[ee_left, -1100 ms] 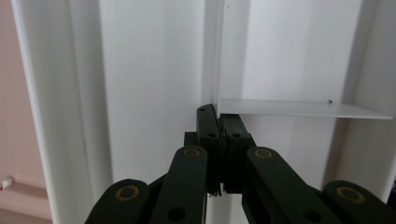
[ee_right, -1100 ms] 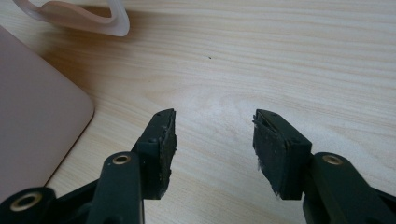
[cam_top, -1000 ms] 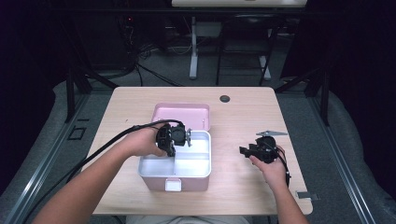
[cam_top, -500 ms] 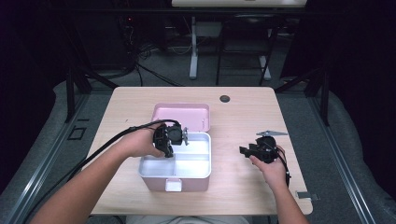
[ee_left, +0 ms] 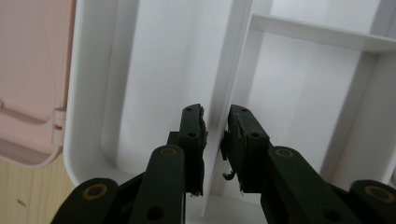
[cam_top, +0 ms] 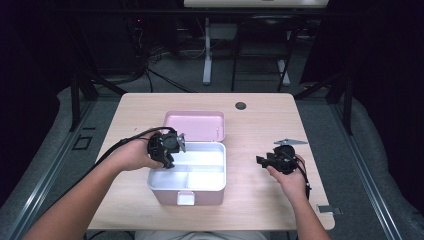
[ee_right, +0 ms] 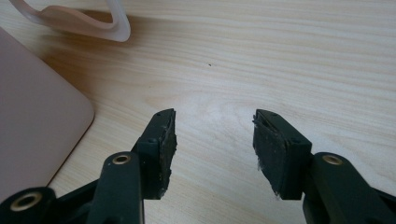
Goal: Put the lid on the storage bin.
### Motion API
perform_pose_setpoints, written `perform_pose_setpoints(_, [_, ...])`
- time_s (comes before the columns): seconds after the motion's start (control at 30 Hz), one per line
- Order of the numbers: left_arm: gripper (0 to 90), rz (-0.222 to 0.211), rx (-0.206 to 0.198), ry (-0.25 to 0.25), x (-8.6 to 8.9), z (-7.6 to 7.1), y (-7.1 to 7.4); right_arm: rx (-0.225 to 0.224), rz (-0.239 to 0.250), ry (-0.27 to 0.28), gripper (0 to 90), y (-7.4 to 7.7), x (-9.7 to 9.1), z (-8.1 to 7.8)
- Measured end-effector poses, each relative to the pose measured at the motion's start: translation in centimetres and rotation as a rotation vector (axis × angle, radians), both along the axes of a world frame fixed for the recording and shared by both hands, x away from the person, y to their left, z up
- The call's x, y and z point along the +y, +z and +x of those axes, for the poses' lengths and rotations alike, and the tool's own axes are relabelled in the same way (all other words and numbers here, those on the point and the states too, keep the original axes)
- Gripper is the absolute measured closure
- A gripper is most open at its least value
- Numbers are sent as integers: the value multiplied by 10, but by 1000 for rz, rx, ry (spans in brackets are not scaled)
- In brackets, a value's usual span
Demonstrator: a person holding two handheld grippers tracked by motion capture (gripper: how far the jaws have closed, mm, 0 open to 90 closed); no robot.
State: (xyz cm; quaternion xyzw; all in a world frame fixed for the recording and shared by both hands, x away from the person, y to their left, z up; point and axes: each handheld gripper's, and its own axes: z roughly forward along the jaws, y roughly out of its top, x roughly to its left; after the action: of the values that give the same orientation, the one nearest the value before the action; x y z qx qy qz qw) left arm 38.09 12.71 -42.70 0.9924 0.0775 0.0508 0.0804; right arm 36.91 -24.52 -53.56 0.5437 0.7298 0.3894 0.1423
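A pink box (cam_top: 200, 196) stands open at the table's middle, with a white divided tray (cam_top: 212, 156) inside and its pink lid (cam_top: 195, 125) lying flat behind it. My left gripper (cam_top: 170, 146) sits at the tray's back left corner. In the left gripper view its jaws (ee_left: 217, 114) straddle a thin white divider wall (ee_left: 233, 60). They have just been opening, and a gap shows beside the wall, so the gripper is open. My right gripper (cam_top: 262, 161) rests to the right of the box and is open over bare wood (ee_right: 215, 123), with nothing between its pads.
A small black round fitting (cam_top: 241, 105) is set in the tabletop behind the lid. A small metal piece (cam_top: 328, 209) lies at the table's front right corner. In the right gripper view the pink box wall (ee_right: 32, 130) is close on the left. Chairs and desk legs stand beyond the table.
My left gripper has shifted left along the tray's back edge, and its jaws have parted from the divider. The right hand has kept still.
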Motion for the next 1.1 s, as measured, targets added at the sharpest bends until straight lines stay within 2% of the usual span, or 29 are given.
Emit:
perform_pose_setpoints(0.2, [744, -85, 3, 37, 17, -3, -5, -9, -1, 20, 495, 8, 5, 2])
perform_pose_setpoints(0.3, [743, -121, -1, 50, 22, -5, -10, -13, 7, 31, 498, 15, 9, 3])
perform_pose_setpoints(0.37, [744, -167, -1, 69, 25, -6, -13, -19, 10, 35, 507, 19, 11, 5])
perform_pose_setpoints(0.47, [745, -194, -2, 81, 30, -7, -17, -27, 26, 36, 514, 24, 13, 7])
perform_pose_setpoints(0.57, [749, -241, -4, 94, 35, -9, -20, -26, 27, 38, 519, 29, 14, 9])
perform_pose_setpoints(0.7, [733, -265, -1, 106, 38, -8, -21, -33, 25, 44, 519, 35, 16, 12])
perform_pose_setpoints(0.8, [712, -291, 5, 132, 41, -8, -23, -30, 21, 46, 529, 40, 19, 14])
perform_pose_setpoints(0.9, [711, -297, -11, 125, 42, -11, -23, -49, 11, 67, 552, 46, 23, 17])
perform_pose_setpoints(0.93, [724, -294, -14, 115, 42, -11, -23, -49, 14, 71, 557, 49, 25, 18])
perform_pose_setpoints(1.1, [743, -307, -14, 139, 43, -13, -24, -37, 52, 86, 567, 61, 32, 25])
